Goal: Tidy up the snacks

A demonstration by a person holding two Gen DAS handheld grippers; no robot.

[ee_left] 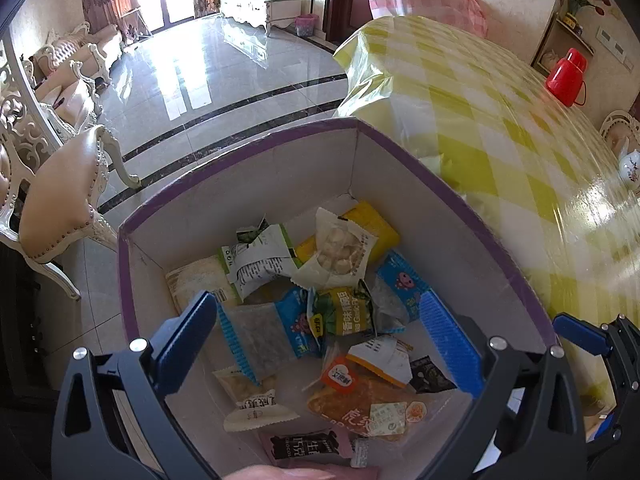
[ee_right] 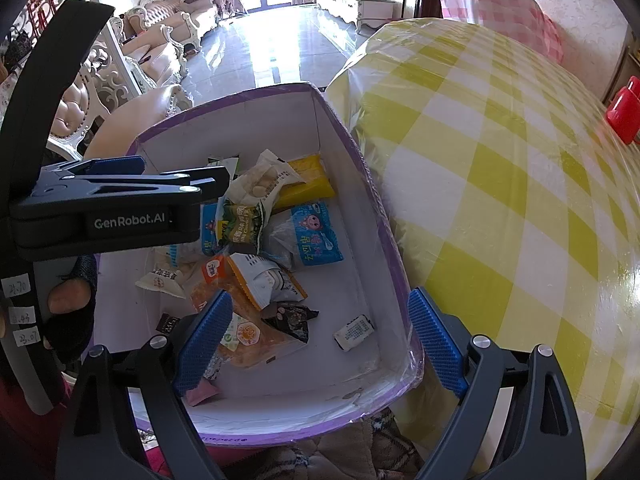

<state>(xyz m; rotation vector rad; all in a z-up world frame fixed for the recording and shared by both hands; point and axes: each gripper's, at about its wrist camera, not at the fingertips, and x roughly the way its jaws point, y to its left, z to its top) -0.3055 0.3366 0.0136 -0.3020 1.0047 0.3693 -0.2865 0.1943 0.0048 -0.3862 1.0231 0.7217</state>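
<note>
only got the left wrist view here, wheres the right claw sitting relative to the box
Observer: The right claw is open and straddles the right wall of the box. One finger is inside and the other is outside, over the checked tablecloth.
Operator: whats under the inside finger
Observer: It's over the orange packet, and a pink packet pokes out by the finger's lower end.

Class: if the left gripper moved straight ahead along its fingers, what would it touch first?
Probably the green garlic-pea packet in the box, between the left gripper fingers; depth is uncertain.
</note>
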